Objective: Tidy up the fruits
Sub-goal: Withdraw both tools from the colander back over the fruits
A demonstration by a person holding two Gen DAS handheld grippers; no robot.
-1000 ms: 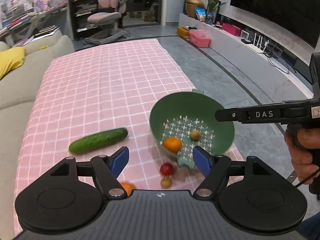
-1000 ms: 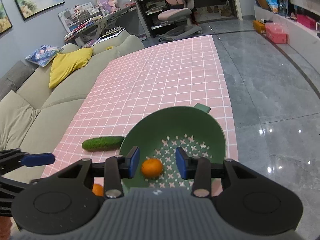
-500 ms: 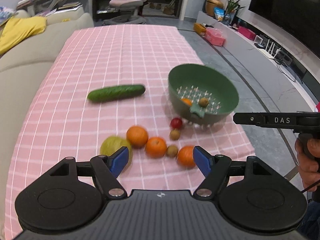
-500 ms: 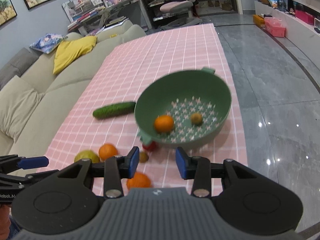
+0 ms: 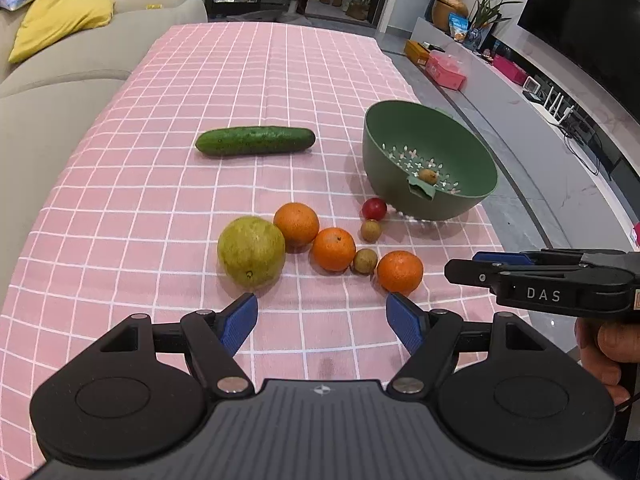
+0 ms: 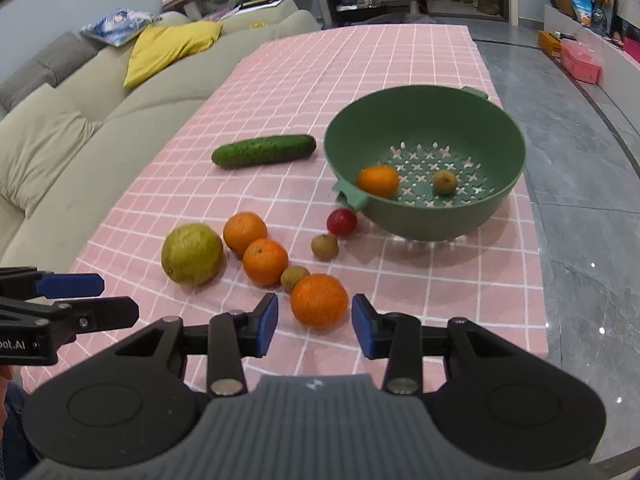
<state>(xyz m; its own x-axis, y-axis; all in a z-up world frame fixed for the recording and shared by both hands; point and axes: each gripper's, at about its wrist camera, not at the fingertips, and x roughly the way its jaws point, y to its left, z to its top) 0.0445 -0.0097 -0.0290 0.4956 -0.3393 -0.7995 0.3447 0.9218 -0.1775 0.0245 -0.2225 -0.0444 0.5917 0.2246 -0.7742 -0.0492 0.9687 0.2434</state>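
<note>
A green colander bowl [image 6: 500, 136] stands on the pink checked cloth at the right and holds an orange [image 6: 377, 181] and a small brown fruit [image 6: 444, 181]. In front of it lie a red fruit [image 6: 341, 221], small brown fruits [image 6: 324, 246], three oranges [image 6: 319, 301] and a large yellow-green fruit [image 6: 192, 253]. A cucumber [image 6: 264, 150] lies further back. My right gripper [image 6: 314, 322] is open and empty, just short of the nearest orange. My left gripper [image 5: 322, 320] is open and empty, short of the fruit row [image 5: 333, 249].
A beige sofa [image 6: 60, 128] with a yellow cushion runs along the table's left side. The table's right edge drops to a grey floor [image 6: 580, 200]. The bowl [image 5: 464, 148] sits close to that edge. A TV bench with boxes stands at the far right.
Both grippers have pulled back toward me from over the bowl. The fruit row in front of the bowl has come into view. The right gripper's jaws have opened wider.
</note>
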